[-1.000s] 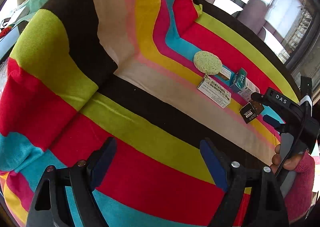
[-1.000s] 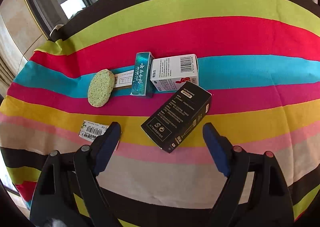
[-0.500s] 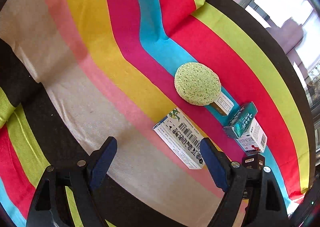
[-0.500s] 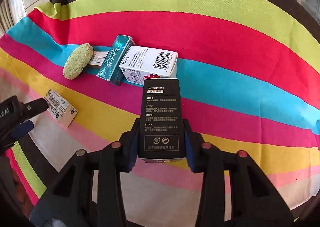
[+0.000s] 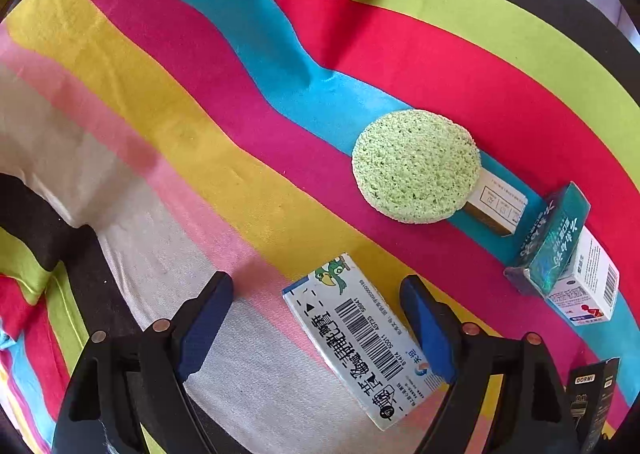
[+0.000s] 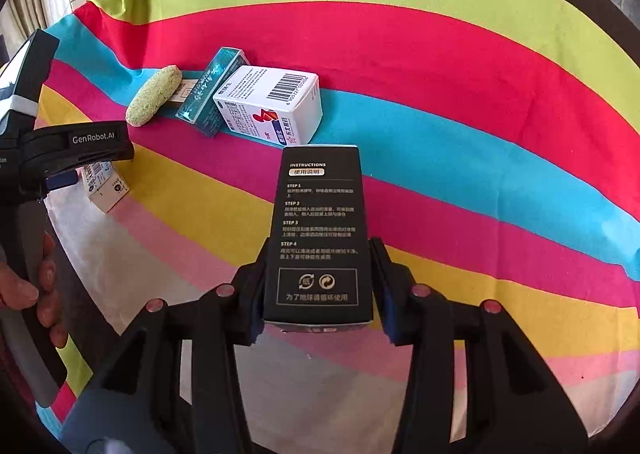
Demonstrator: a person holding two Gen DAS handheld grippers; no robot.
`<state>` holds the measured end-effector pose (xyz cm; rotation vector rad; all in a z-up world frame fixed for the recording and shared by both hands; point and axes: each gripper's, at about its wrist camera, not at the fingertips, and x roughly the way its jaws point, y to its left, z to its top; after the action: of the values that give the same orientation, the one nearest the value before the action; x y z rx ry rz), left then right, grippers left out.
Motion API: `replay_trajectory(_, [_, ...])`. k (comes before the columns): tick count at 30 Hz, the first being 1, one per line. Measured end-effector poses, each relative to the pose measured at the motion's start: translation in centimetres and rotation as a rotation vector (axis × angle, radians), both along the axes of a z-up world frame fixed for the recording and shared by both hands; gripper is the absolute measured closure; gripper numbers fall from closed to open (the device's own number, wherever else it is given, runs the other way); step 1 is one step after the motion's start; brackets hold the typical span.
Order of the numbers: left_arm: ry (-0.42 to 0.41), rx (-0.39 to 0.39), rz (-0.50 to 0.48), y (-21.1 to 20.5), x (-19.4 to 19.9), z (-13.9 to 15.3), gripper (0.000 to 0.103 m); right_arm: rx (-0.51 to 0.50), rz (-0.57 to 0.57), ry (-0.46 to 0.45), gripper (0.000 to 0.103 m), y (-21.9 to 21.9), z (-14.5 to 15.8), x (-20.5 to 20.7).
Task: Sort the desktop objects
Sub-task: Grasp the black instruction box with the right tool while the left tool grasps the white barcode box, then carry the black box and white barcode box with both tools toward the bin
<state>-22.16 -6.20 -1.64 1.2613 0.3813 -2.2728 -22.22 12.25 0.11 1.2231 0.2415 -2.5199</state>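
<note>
My left gripper (image 5: 316, 290) is open and points down over a white barcode box (image 5: 360, 342), which lies flat on the striped cloth between its blue pads (image 5: 204, 326), untouched. In the right wrist view that box (image 6: 106, 190) shows under the left gripper. The black instruction box (image 6: 318, 214) sits between the pads of my right gripper (image 6: 318, 286), end-on and off the cloth. Those jaws are opening slightly, but the pads still press the box's sides. The black box (image 5: 592, 394) also peeks in at the lower right of the left wrist view.
A round green sponge (image 5: 416, 166) leans on a small white-and-gold box (image 5: 496, 206). Beside them stand a teal box (image 5: 552, 246) and a white box with a red mark (image 5: 588, 286). A hand (image 6: 44, 294) holds the left gripper's handle. The cloth (image 6: 480, 66) drapes a round table.
The left gripper swept across the cloth and came down astride the white barcode box. The right gripper closed on the black box, which now stands straight between its pads.
</note>
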Motion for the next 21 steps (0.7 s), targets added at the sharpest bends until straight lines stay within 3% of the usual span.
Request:
replay_trajectory(2, [0.008,-0.009,-0.025,-0.2,0.4,0.0,0.02,0.001,-0.002,0.002,0.054,-0.1,0.1,-0.2])
replay_trajectory(4, [0.018,-0.019,-0.068,-0.2,1.0,0.4,0.042,0.004,-0.003,0.007,0.059,-0.1,0.2,-0.3])
replay_trajectory(5, [0.016,-0.019,-0.1,-0.2,1.5,0.7,0.067,0.001,-0.011,0.007,0.061,-0.1,0.2,-0.3])
replay_trajectory(11, [0.07,0.069,-0.264,-2.3,7.5,1.1,0.07,-0.033,-0.02,0.03,0.061,-0.2,0.4,3.6])
replay_trajectory(17, [0.074,0.026,-0.368,-3.9,16.0,1.3,0.069,-0.05,0.028,0.074,0.061,-1.2,2.3,10.1])
replay_trajectory(21, [0.084,0.001,-0.387,-4.7,20.6,1.1,0.069,-0.026,0.055,0.075,0.061,-2.2,2.3,14.5])
